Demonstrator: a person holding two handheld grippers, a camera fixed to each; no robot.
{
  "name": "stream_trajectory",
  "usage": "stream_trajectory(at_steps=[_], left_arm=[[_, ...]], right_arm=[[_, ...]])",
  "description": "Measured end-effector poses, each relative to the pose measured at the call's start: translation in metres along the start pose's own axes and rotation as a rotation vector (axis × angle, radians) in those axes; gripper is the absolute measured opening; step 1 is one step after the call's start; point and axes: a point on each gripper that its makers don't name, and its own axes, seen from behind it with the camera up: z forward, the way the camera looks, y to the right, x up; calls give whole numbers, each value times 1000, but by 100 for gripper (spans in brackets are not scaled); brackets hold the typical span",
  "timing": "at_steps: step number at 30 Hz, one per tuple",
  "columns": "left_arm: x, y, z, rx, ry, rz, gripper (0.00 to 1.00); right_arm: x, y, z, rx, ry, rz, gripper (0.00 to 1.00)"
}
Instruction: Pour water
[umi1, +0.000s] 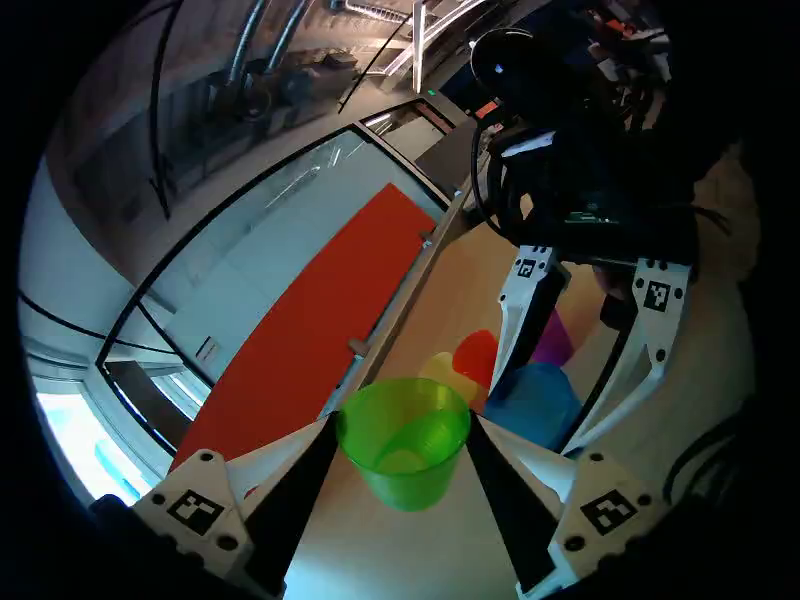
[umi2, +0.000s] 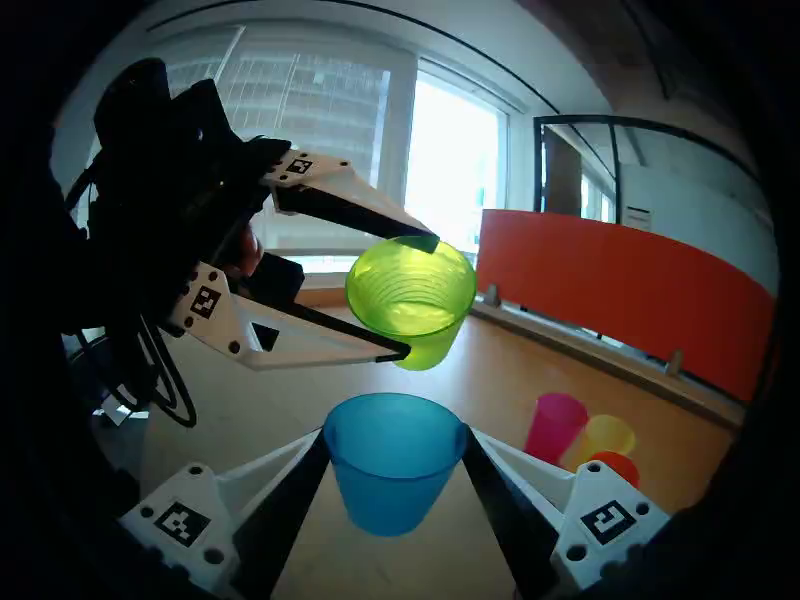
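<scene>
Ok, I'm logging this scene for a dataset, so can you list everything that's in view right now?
table: one, light wood, under everything
green cup: one, translucent green, held up in the left claw
blue cup: one, blue, held in the right claw
spare cups: three, a pink cup, a yellow cup and a red cup, clustered on the table
partition: one, orange-red, standing along the table's edge
windows: bright, beyond the table
left claw: one, white fingers with black pads, closed on the green cup
right claw: one, same build, closed on the blue cup
</scene>
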Motion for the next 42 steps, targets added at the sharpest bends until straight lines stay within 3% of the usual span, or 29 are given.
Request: stream_trajectory(at_steps=[20, 42], left_arm=[[10, 3, 5, 4, 2, 114, 88], [13, 6, 6, 2, -2, 206, 88]], right_arm=[[1, 3, -1, -9, 6, -1, 95], [4, 4, -2, -9, 11, -3, 94]])
